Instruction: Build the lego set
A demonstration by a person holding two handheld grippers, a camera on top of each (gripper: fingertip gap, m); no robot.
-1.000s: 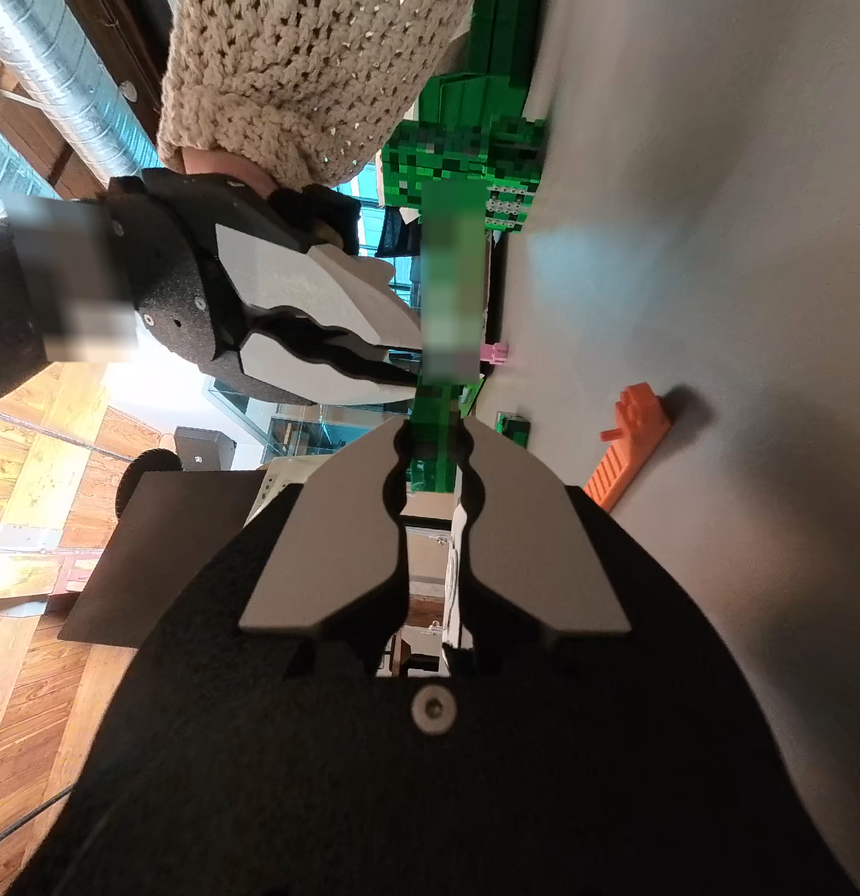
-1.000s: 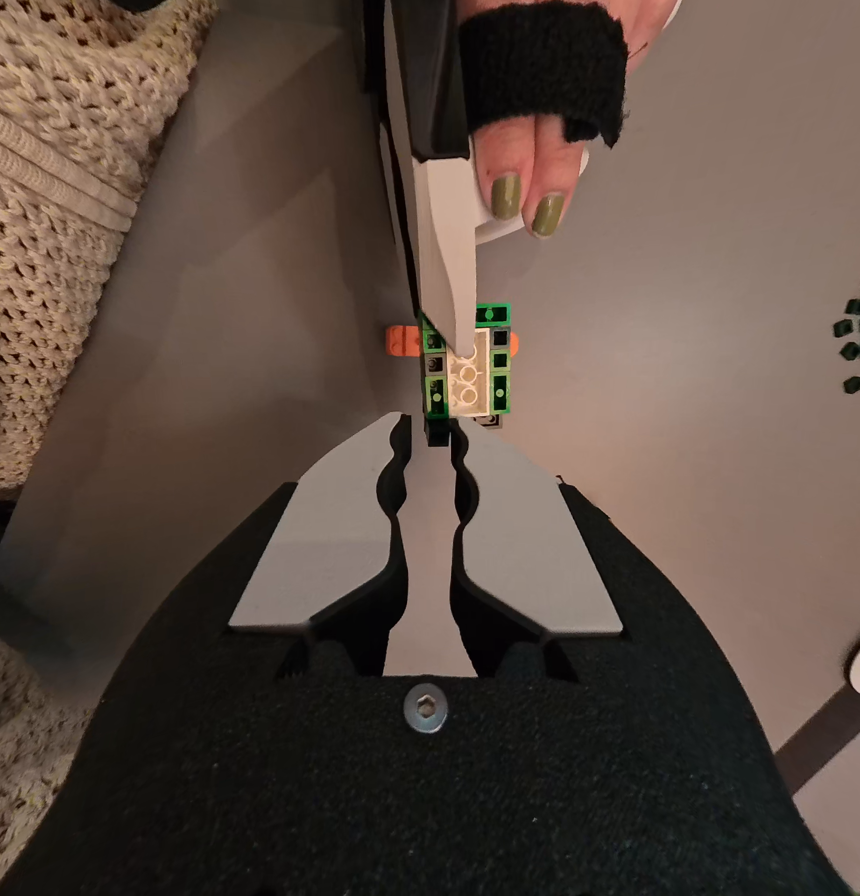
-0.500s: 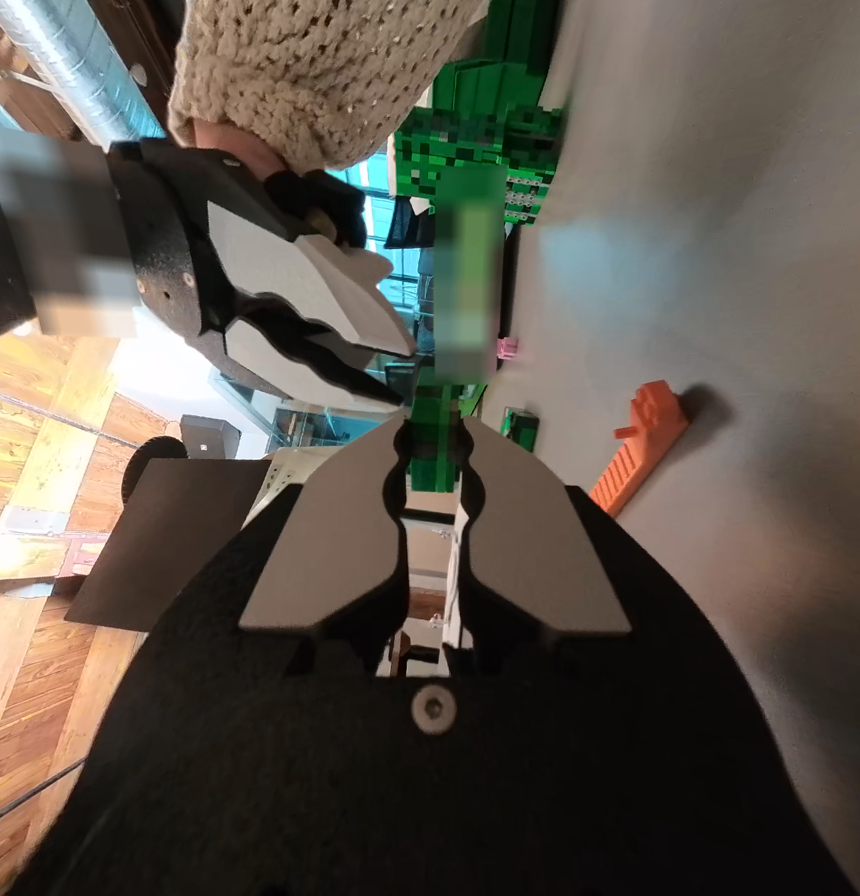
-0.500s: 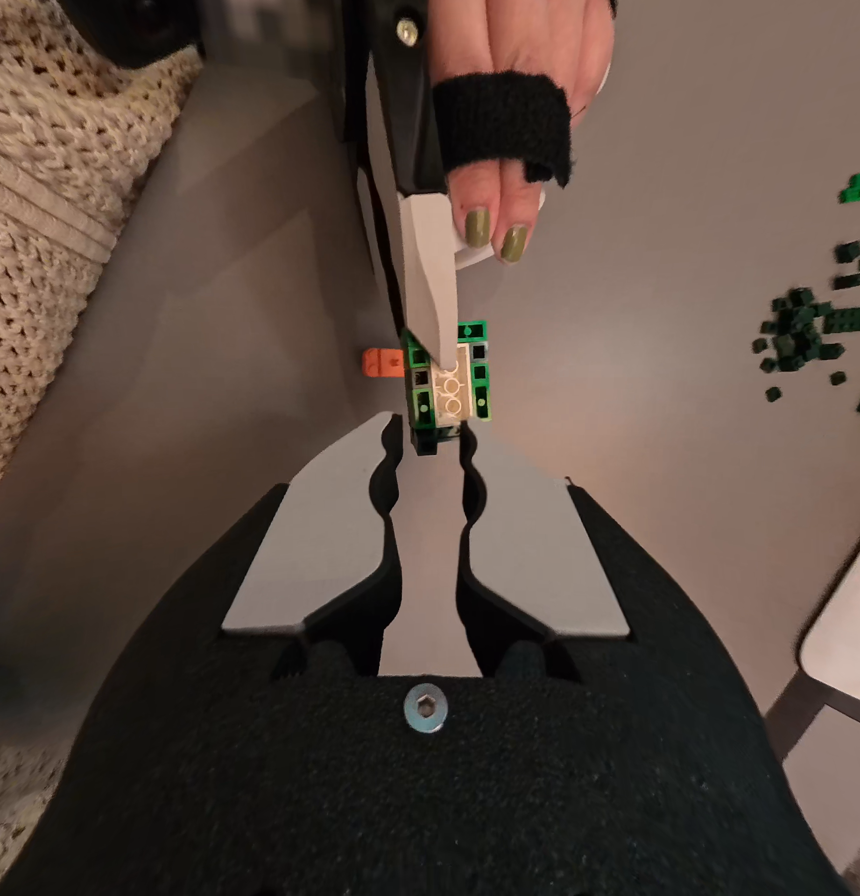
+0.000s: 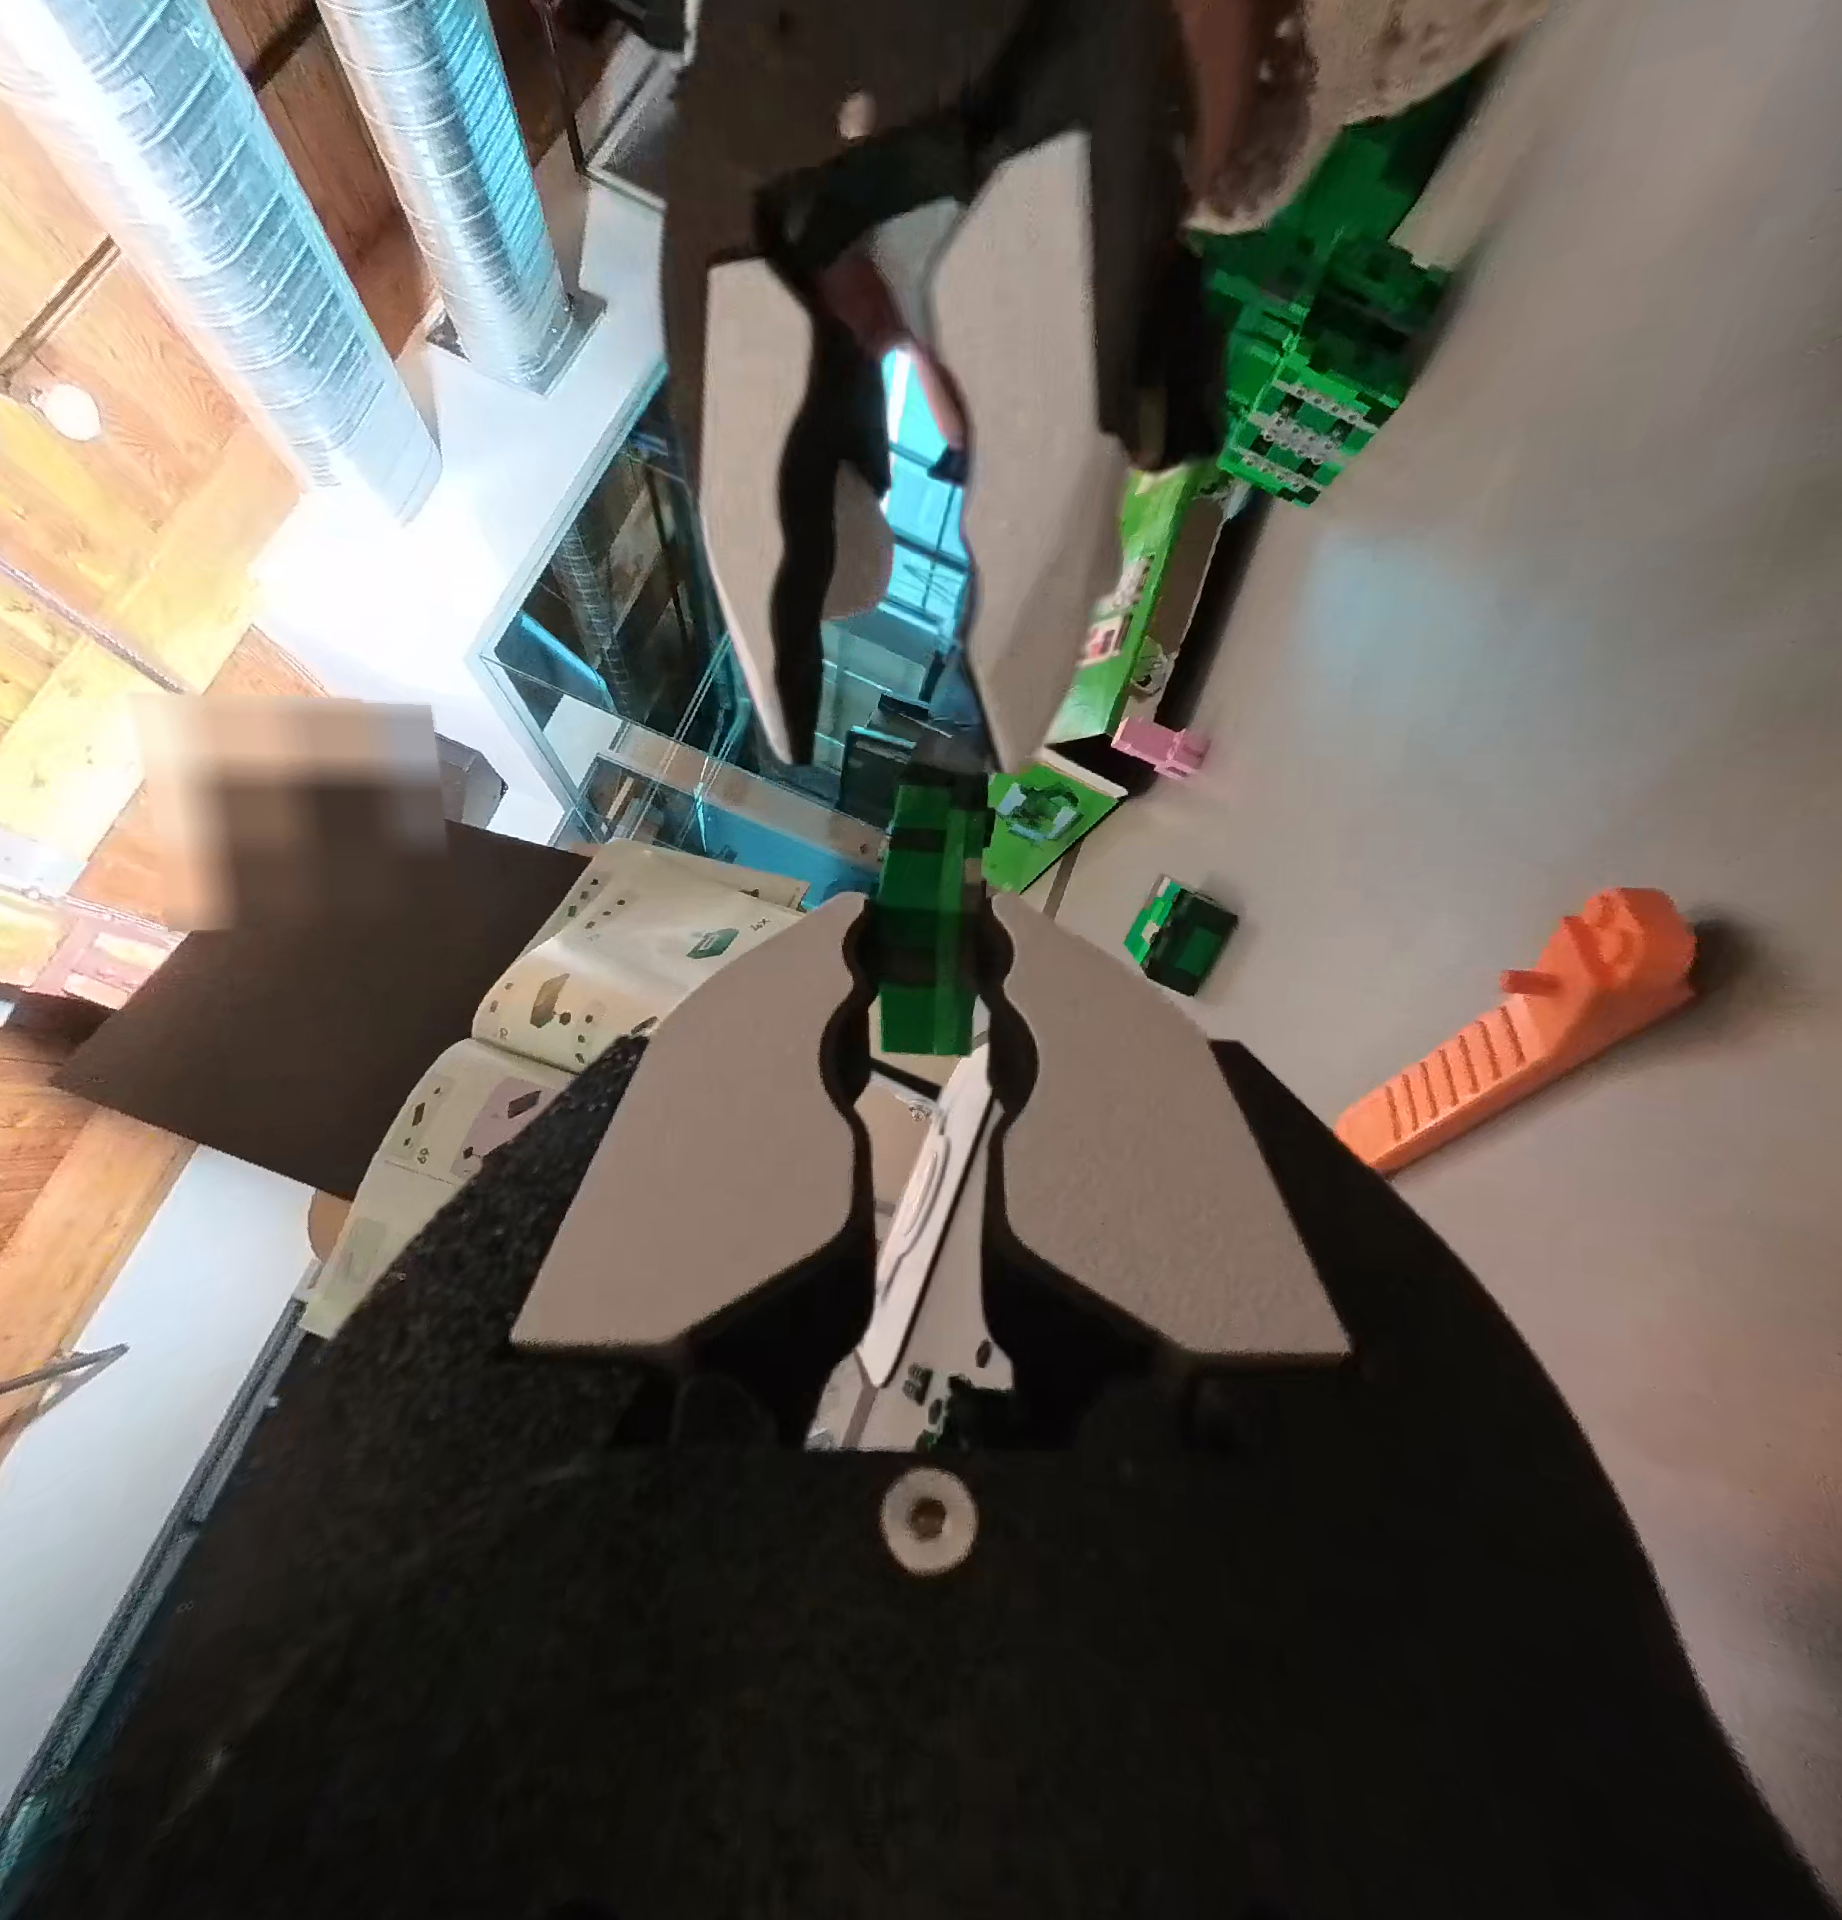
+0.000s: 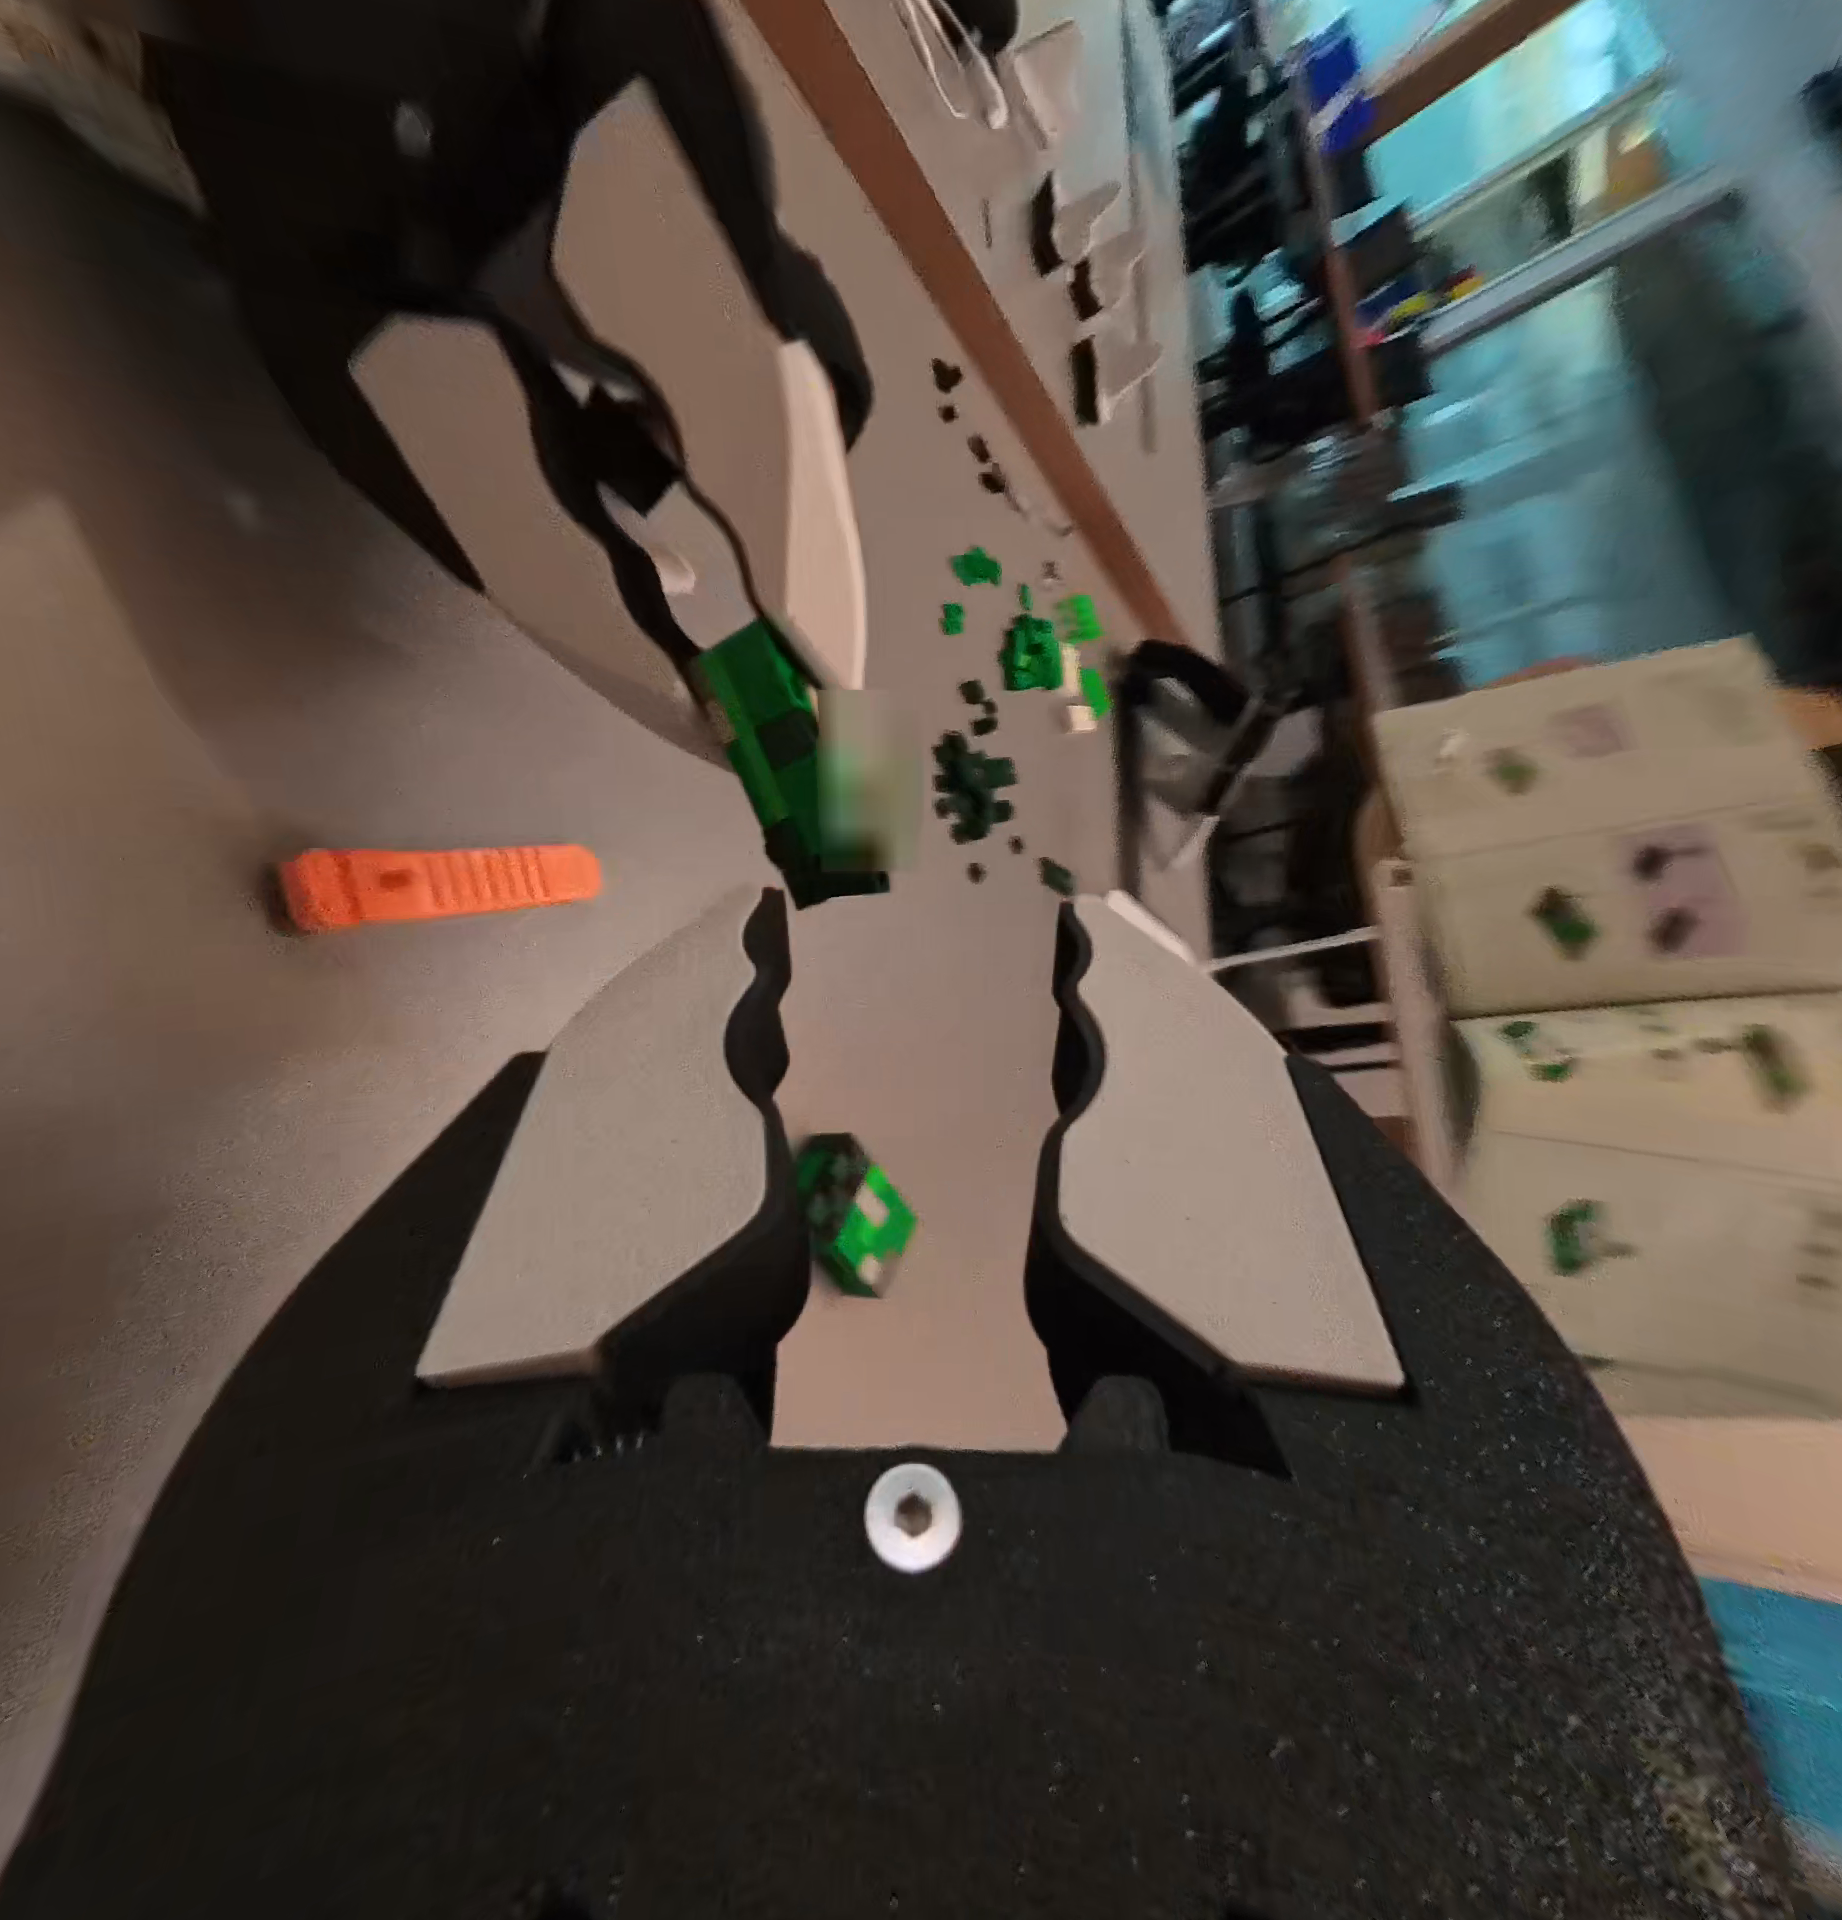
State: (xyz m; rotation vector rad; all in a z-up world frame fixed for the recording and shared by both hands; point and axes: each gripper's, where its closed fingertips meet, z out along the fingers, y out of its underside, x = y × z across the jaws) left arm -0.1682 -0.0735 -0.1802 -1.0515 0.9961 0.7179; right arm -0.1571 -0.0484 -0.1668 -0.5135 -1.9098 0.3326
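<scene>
My left gripper [image 5: 927,920] is shut on a small green and dark-green lego assembly [image 5: 929,935] and holds it in the air beside the grey table [image 5: 1540,644]. My right gripper [image 6: 917,914] is open and empty; its tips stand just short of the assembly [image 6: 771,727], which the left gripper [image 6: 777,707] holds up in front of it. In the left wrist view the right gripper [image 5: 896,758] points down at the assembly's top with its jaws apart. A small green sub-build [image 6: 855,1210] lies on the table between my right fingers.
An orange brick separator [image 5: 1519,1039] [image 6: 439,883] lies on the table. Several loose dark-green and bright-green pieces [image 6: 974,779] are scattered farther off. A large green build [image 5: 1301,343], a pink piece [image 5: 1161,748] and an open instruction booklet [image 5: 584,987] [image 6: 1623,883] are nearby.
My right gripper has opened wide and swung round from the assembly's side to face it end on. The left gripper still holds the assembly and has turned with it.
</scene>
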